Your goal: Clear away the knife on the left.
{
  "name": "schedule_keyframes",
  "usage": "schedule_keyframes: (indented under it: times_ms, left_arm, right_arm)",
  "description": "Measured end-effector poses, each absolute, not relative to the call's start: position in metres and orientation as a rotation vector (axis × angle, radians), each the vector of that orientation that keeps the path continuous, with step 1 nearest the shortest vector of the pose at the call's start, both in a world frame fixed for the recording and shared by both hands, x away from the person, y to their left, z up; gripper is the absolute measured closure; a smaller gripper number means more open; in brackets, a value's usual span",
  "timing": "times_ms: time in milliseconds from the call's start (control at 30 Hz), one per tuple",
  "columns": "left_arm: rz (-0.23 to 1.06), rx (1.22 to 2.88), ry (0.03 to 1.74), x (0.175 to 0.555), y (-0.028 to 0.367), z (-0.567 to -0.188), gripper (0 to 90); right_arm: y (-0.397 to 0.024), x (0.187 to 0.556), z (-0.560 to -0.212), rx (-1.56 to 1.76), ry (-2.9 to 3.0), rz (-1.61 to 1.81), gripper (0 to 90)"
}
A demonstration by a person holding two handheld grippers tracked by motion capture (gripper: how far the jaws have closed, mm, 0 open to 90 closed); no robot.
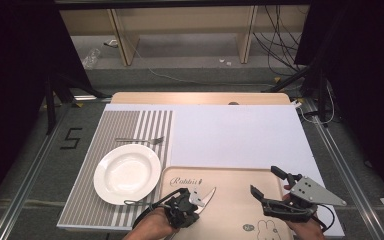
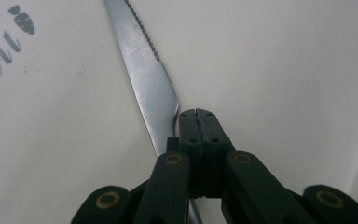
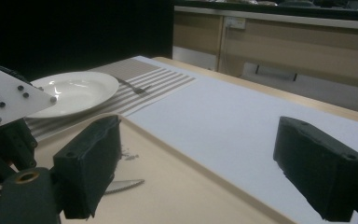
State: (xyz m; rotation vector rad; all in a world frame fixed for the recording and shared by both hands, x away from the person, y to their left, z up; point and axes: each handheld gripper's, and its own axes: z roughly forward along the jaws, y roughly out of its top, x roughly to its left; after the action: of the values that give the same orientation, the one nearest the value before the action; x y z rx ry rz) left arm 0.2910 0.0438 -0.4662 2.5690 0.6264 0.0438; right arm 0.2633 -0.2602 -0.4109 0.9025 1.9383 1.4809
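A steel table knife [image 2: 144,70] — blade serrated, dulled with smears — is held at its handle end, tip slanting over the beige tray [image 1: 230,175].

Probably a lab: black curtains [image 1: 15,60], loose cables [image 1: 280,35], taped floor.

White mat [image 1: 235,132] bare — plate [image 1: 127,173] leftward

Knife [image 1: 207,196] on tray [image 1: 240,175], right of plate [image 1: 127,172]
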Motion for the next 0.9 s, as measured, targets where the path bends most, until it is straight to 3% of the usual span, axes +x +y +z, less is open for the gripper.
schedule_keyframes:
  times_ms: [900]
  left_arm:
    - [0.068,2.549,0.755,0.306,0.071,-0.465,89.4]
  right_arm:
    - [-0.259,0.263,-0.412,0.899,1.943,1.481,16.0]
